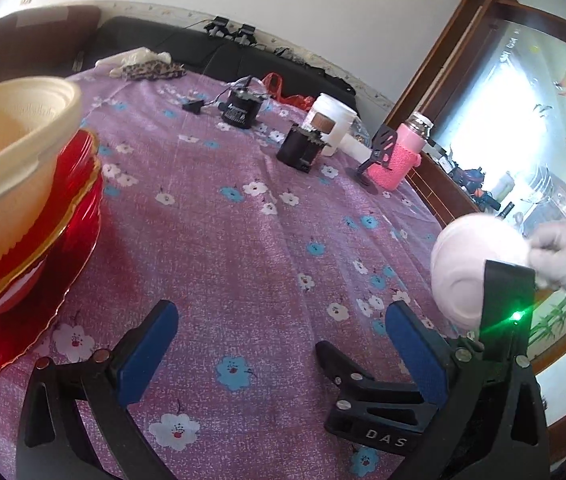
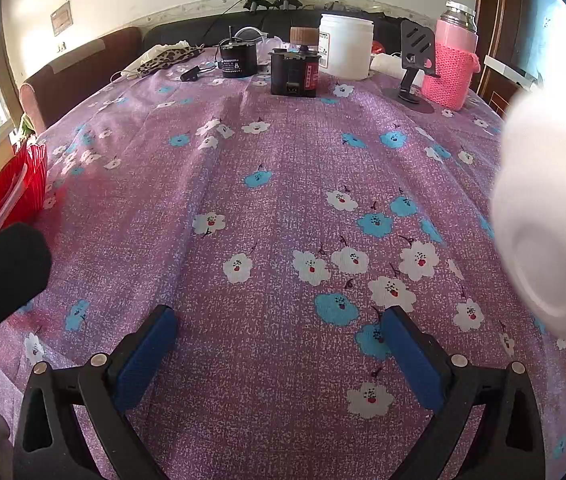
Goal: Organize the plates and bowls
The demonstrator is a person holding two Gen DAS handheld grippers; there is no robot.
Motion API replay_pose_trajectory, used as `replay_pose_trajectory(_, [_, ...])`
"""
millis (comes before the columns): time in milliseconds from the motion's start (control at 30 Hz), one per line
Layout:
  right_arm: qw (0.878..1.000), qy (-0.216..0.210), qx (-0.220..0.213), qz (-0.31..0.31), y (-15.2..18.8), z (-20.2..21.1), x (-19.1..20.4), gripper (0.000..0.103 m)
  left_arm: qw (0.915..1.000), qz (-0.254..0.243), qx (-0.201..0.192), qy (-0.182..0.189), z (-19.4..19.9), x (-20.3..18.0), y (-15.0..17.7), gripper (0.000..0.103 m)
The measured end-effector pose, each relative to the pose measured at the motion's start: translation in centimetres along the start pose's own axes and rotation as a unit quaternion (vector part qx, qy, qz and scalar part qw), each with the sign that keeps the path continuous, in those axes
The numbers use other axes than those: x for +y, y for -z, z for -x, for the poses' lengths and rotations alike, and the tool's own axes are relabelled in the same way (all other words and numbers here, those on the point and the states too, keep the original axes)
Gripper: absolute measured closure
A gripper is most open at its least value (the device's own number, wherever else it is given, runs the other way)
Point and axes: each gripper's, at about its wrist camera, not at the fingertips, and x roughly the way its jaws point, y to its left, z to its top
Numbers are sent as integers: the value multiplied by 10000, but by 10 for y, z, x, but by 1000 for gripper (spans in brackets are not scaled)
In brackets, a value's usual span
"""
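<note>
- A table covered by a purple floral tablecloth [image 2: 283,184] fills both views.
- At the near left, a stack is seen: red gold-rimmed plates [image 1: 23,312] lie on the cloth, and cream ribbed bowls [image 1: 11,168] are nested on top of them.
- At the near right, a white bowl [image 1: 471,268] is held above the cloth, tilted so its base faces the camera, by a white-gloved hand [image 1: 563,256]; in the right wrist view it appears blurred at the right edge.
- The left gripper [image 1: 281,354] is shown released, its blue pads spread apart above bare cloth with nothing between them.
- The right gripper [image 2: 279,356] is likewise spread wide and grasps nothing.
- At the far side, a white jar [image 2: 346,46], a pink knitted bottle sleeve [image 2: 449,74] and a black phone stand [image 2: 413,64] are placed near one another.
</note>
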Motion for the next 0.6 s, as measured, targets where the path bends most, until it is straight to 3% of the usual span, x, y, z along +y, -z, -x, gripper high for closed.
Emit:
replay_pose_trajectory(67, [10000,0,0,-1,0,0,1,1,10000,67,-26,-51,1,3,-1,0])
replay_pose_trajectory(133, [10000,-1,0,-1,0,0,0,1,9990,126,-131,-416,2,6,0,0])
replay_pose_trajectory(233, [10000,-2,0,-2,0,0,0,1,9965,407,227,-688,-12,17,0,0])
replay_pose_trajectory(367, [10000,-2,-2,-2,0,0,0,1,9923,56,417,-1167,-25,7,2,0])
replay_pose_trajectory(467, [10000,12,2,37,0,0,1,1,9803,-466,652,-1803,-40,-10,5,0])
replay_pose_trajectory(600, [10000,0,0,30,0,0,2,1,9772,-435,632,-1980,-44,-9,4,0])
